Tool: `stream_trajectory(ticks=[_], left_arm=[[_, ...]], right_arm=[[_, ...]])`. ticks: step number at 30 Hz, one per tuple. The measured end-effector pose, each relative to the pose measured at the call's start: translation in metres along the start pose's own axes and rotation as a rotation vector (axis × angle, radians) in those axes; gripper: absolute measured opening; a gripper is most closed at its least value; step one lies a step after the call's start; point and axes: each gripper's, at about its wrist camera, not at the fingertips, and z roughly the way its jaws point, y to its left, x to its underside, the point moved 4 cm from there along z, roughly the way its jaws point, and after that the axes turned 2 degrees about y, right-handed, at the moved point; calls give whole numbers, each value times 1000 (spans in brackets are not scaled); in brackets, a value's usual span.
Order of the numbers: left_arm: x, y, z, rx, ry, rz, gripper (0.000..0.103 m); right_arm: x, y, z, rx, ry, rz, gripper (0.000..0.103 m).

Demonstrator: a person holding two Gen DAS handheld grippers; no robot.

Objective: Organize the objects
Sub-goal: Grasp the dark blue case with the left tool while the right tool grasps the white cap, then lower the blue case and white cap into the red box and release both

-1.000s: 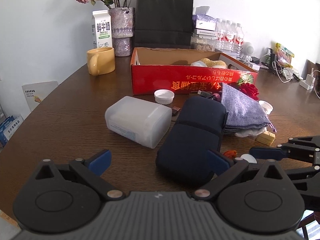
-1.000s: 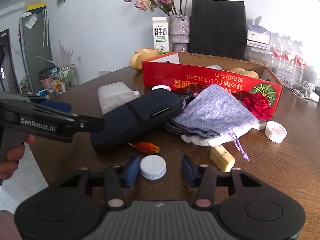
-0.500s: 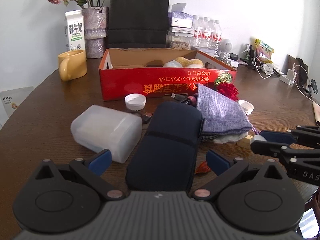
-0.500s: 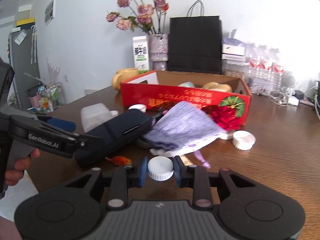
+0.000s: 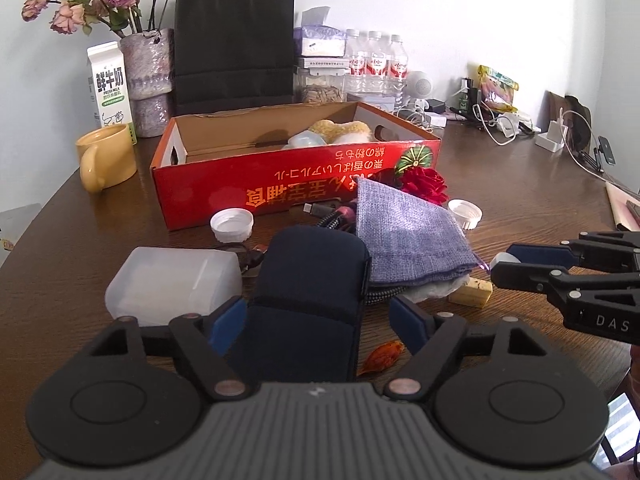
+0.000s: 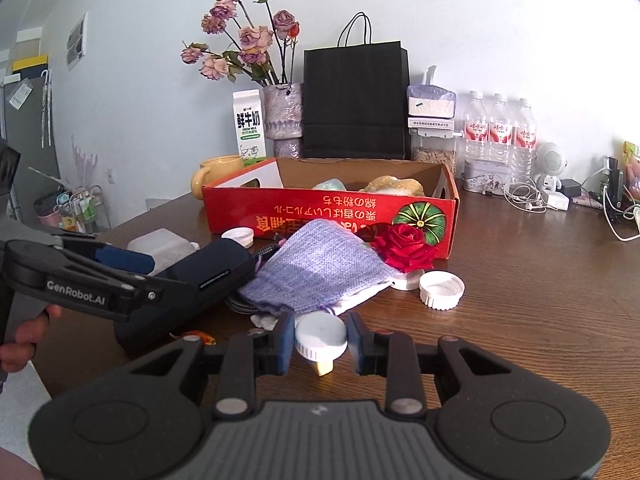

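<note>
Right wrist view: my right tongs (image 6: 321, 342) pinch a round white plastic cap (image 6: 320, 337); left tongs (image 5: 316, 326) closing around the dark navy zippered case (image 5: 308, 300).

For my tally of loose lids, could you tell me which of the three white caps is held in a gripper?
The cap clamped in the right gripper. The other two lie on the table: one beside the rose, one before the red box.
</note>
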Motion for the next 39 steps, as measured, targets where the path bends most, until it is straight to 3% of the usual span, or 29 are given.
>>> stream_trajectory(ticks=[17,26,39], left_arm=[[5,14,35,-5,86,-96,84],[9,12,24,-9,57,-127,68],[-9,4,-10,-28,-52,-91,66]], right_arm=[[3,-8,8,-1,16,15,27],[4,-8,9,-1,19,14,27],[-5,-3,3,5,-9,-6,27]])
